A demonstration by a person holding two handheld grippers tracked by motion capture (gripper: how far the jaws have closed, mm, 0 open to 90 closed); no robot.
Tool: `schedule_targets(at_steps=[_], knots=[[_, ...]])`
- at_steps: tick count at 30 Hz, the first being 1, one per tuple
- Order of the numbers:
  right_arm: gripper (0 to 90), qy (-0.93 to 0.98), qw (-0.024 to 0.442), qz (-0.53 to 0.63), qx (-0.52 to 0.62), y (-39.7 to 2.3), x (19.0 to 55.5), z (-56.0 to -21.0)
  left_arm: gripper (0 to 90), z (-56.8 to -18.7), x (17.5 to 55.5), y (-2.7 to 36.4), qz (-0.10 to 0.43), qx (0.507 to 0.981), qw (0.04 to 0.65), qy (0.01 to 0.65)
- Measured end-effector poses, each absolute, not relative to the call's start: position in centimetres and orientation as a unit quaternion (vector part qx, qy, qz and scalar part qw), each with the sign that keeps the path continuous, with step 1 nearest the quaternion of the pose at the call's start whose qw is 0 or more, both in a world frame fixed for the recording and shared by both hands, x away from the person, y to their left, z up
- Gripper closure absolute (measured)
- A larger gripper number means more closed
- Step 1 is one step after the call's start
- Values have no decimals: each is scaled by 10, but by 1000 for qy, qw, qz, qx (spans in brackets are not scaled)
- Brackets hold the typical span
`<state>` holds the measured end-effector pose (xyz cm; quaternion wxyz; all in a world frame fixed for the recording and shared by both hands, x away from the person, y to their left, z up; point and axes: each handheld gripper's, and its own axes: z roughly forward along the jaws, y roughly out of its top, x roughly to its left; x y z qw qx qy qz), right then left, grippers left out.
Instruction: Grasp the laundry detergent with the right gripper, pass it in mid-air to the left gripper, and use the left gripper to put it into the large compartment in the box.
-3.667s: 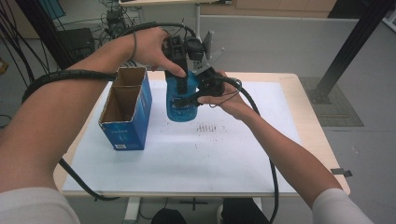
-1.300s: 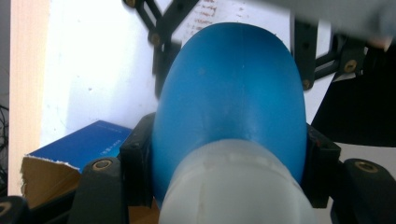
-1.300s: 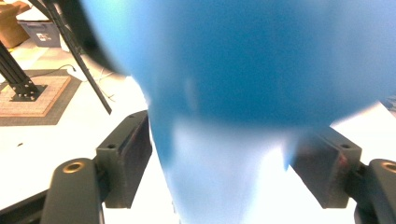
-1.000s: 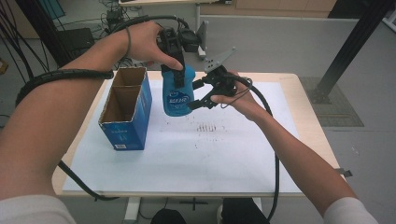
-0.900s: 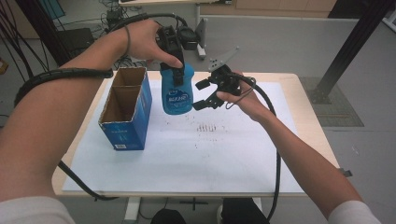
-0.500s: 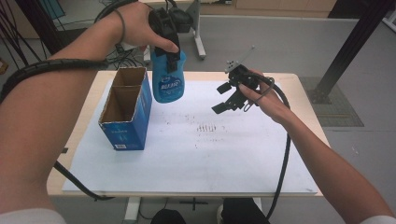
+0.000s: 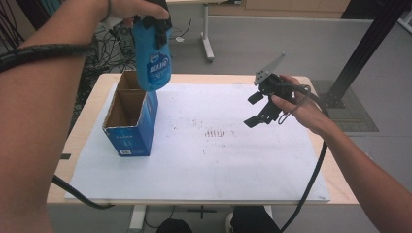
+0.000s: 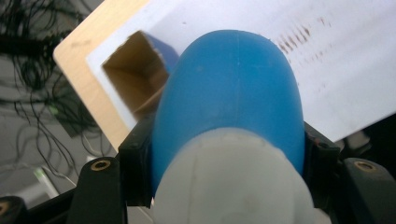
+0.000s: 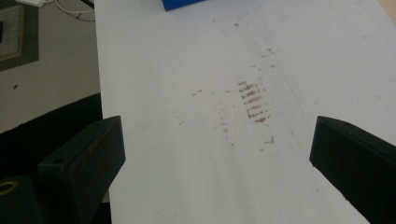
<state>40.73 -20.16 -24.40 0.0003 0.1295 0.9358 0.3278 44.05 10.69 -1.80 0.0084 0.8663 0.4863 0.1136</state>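
Blue bottle (image 7: pixel 152 56) clamped in left gripper (image 7: pixel 158 22), held above open blue box (image 7: pixel 130 119) — not yet inside. Right gripper (image 7: pixel 256 108) spread wide, empty, over white mat (image 7: pixel 233 150). Lowering in and release probably left.

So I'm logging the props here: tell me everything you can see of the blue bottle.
The bottle is blue plastic by the look of it, rounded, with a white label patch on its side and a white end nearest the left tool's camera. The left tool clamps it, jaws on both sides, holding it aloft above the open box, clear of the table.
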Motion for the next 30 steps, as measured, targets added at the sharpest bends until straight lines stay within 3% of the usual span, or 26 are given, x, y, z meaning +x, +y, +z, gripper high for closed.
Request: schedule_targets(at_steps=[14,30], knots=[[36,943,18,304,138,-228,395,-237,372,15,446,156,147,757,29,636],[39,947,23,290,136,-235,398,-241,372,-2,450,195,149,690,35,707]])
